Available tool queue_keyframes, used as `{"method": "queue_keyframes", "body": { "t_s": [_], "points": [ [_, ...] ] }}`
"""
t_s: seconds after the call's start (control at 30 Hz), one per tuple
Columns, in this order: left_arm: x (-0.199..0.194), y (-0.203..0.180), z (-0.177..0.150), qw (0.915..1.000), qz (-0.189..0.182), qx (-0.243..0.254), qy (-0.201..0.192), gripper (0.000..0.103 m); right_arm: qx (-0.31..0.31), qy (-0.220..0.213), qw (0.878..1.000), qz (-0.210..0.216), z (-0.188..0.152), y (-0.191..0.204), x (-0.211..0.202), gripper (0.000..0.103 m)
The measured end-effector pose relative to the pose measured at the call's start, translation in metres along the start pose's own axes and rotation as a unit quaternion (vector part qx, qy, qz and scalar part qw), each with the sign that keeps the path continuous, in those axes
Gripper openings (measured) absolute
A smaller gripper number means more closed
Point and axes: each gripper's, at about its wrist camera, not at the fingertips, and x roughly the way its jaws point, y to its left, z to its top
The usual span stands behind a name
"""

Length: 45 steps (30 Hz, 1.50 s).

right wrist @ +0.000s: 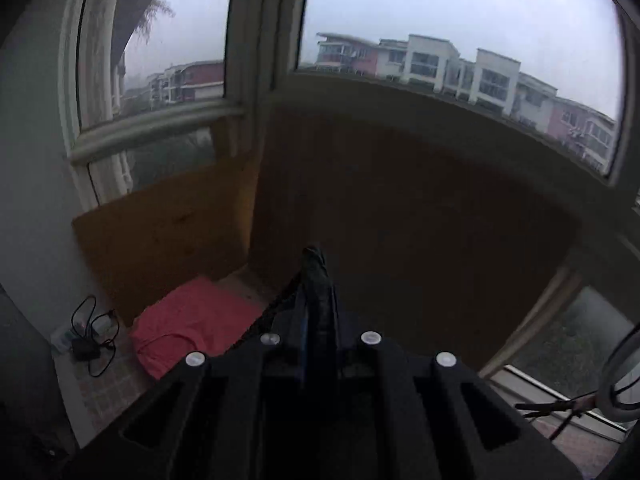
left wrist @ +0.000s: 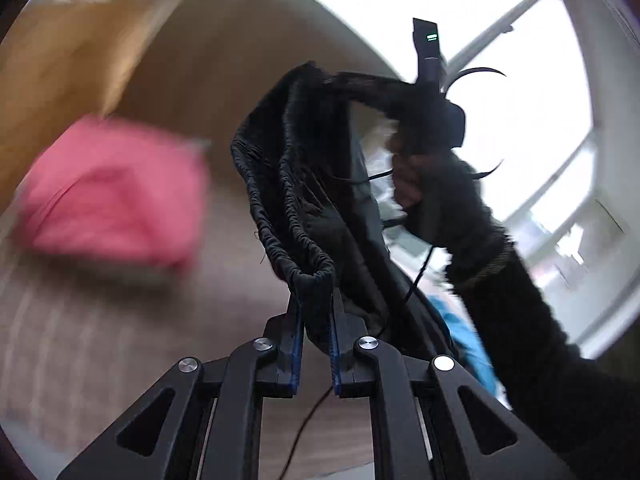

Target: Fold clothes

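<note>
Black shorts [left wrist: 304, 184] hang pinched in both grippers' tight jaws, left [left wrist: 314, 300] and right [right wrist: 318, 280]; pink cloth [left wrist: 116, 196] at nine o'clock.

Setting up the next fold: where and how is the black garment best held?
By its gathered elastic edge, as now: the left gripper pinches the black garment from below, and the right gripper holds another part. The thick edge probably resists slipping.

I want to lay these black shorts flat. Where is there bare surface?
Bare surface lies between the pink folded garment and the brown wall panel. Crowded at the pink garment's far side, where a charger and cables sit.
</note>
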Motion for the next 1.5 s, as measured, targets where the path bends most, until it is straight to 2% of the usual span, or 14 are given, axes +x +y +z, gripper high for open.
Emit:
{"method": "queue_keyframes", "body": {
  "t_s": [0.1, 0.17, 0.23, 0.33, 0.53, 0.63, 0.7, 0.8, 0.9, 0.97, 1.07, 1.23, 1.37, 1.5],
  "points": [
    [-0.002, 0.073, -0.017, 0.9968, 0.054, -0.056, 0.019, 0.009, -0.022, 0.064, 0.997, 0.048, -0.036, 0.068, 0.09, 0.009],
    [-0.005, 0.103, -0.026, 0.9944, 0.073, -0.072, 0.024, 0.01, -0.049, 0.087, 0.994, 0.047, -0.048, 0.102, 0.124, 0.009],
    [0.001, 0.115, -0.029, 0.9933, 0.077, -0.078, 0.037, 0.01, -0.08, 0.104, 0.991, 0.035, -0.051, 0.129, 0.144, 0.013],
    [-0.005, 0.119, -0.027, 0.991, 0.089, -0.07, 0.071, 0.013, -0.098, 0.133, 0.986, 0.03, -0.051, 0.134, 0.147, 0.02],
    [-0.015, 0.103, -0.023, 0.99, 0.115, -0.025, 0.077, 0.019, 0.002, 0.089, 0.991, 0.096, -0.048, 0.066, 0.051, 0.035],
    [-0.03, 0.099, -0.023, 0.9847, 0.162, 0.017, 0.063, 0.019, 0.074, 0.04, 0.991, 0.105, -0.069, 0.0, -0.045, 0.043],
    [-0.056, 0.09, -0.015, 0.9838, 0.171, 0.026, 0.047, 0.019, 0.109, 0.009, 0.991, 0.08, -0.098, -0.038, -0.109, 0.049],
    [-0.081, 0.07, 0.003, 0.9856, 0.164, 0.039, 0.018, 0.019, 0.153, -0.02, 0.988, -0.002, -0.161, -0.1, -0.204, 0.051],
    [-0.07, 0.026, 0.017, 0.9858, 0.151, 0.072, 0.0, 0.019, 0.185, -0.018, 0.979, -0.089, -0.239, -0.148, -0.273, 0.051],
    [-0.05, 0.0, 0.02, 0.9865, 0.138, 0.088, 0.002, 0.02, 0.203, 0.011, 0.97, -0.135, -0.294, -0.178, -0.304, 0.051],
    [0.003, -0.046, 0.017, 0.9859, 0.117, 0.118, 0.019, 0.024, 0.263, 0.073, 0.949, -0.159, -0.381, -0.211, -0.321, 0.051],
    [0.107, -0.105, 0.002, 0.9891, 0.036, 0.116, 0.083, 0.025, 0.316, 0.138, 0.931, -0.119, -0.492, -0.226, -0.298, 0.051],
    [0.168, -0.134, -0.017, 0.9853, 0.022, 0.105, 0.133, 0.025, 0.273, 0.18, 0.942, -0.072, -0.532, -0.201, -0.257, 0.051],
    [0.184, -0.15, -0.025, 0.982, 0.03, 0.109, 0.151, 0.025, 0.168, 0.21, 0.96, -0.082, -0.538, -0.174, -0.216, 0.051]
  ]
}}
